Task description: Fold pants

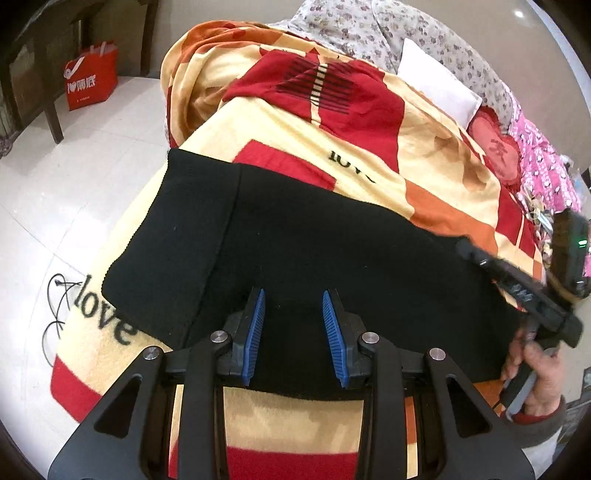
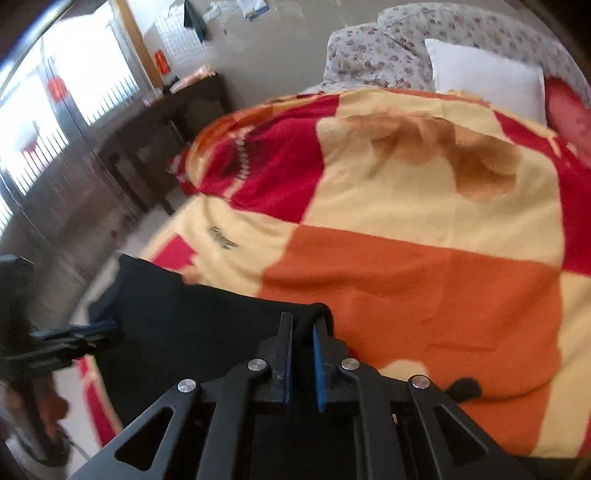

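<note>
- We count one pair of black pants (image 1: 295,236), folded over, lying on one red, cream and orange blanket (image 1: 436,177) that covers the bed.
- Past the blanket, far ahead of both grippers: one white pillow (image 1: 439,85), one floral cover (image 1: 369,26), one red cushion (image 1: 495,136).
- One red bag (image 1: 90,79) stands on the floor, well off to the upper left of the left gripper; we cannot tell its contents.
- One black cable (image 1: 55,306) lies on the floor left of the left gripper.
- Left gripper (image 1: 293,301): jaws partly apart, blue pads (image 1: 255,332) over the pants, nothing between them; whether the tips touch the cloth we cannot tell.
- Right gripper (image 2: 303,325): jaws together, clamped on the pants' edge, a black bunch of cloth poking up between the tips; the rest of the pants spreads to its left.
- From the left wrist view we see the right gripper at the pants' right end, with a hand (image 1: 539,373) on its handle.
</note>
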A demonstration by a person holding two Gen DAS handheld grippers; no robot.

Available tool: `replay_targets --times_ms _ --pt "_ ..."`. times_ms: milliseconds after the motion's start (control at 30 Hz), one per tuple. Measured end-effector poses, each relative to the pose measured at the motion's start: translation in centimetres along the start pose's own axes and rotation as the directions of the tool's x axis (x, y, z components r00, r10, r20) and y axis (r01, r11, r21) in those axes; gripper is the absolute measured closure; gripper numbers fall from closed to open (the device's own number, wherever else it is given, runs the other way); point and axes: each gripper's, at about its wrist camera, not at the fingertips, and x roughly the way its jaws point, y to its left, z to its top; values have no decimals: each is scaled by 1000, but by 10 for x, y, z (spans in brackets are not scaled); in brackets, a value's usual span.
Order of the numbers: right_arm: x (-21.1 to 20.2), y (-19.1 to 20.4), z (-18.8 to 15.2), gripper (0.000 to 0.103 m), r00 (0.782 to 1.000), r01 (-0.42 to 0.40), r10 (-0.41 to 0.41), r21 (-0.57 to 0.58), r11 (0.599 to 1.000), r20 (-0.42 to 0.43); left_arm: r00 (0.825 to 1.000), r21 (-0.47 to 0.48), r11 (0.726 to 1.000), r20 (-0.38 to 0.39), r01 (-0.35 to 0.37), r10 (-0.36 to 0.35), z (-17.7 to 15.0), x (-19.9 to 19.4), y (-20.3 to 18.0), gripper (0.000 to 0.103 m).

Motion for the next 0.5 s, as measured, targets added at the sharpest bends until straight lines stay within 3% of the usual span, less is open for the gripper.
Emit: replay_targets --times_ms 67,167,233,300,500 --pt "2 0 -1 95 1000 20 -19 -12 1000 22 1000 6 1000 1 -6 6 1 1 -1 71" --pt "-2 -9 1 95 1000 -18 17 45 999 24 999 14 999 -10 -30 31 2 0 -5 71" --pt "-21 -19 -2 95 998 -40 34 104 994 59 998 31 997 -5 -65 65 1 -5 -12 71" --pt "-51 -27 -9 92 994 -9 -5 126 992 110 997 40 996 6 -76 76 -1 -8 -18 71" --pt "-107 -47 -57 92 993 63 -73 112 992 88 1000 100 995 11 -5 4 -10 -18 -52 71"
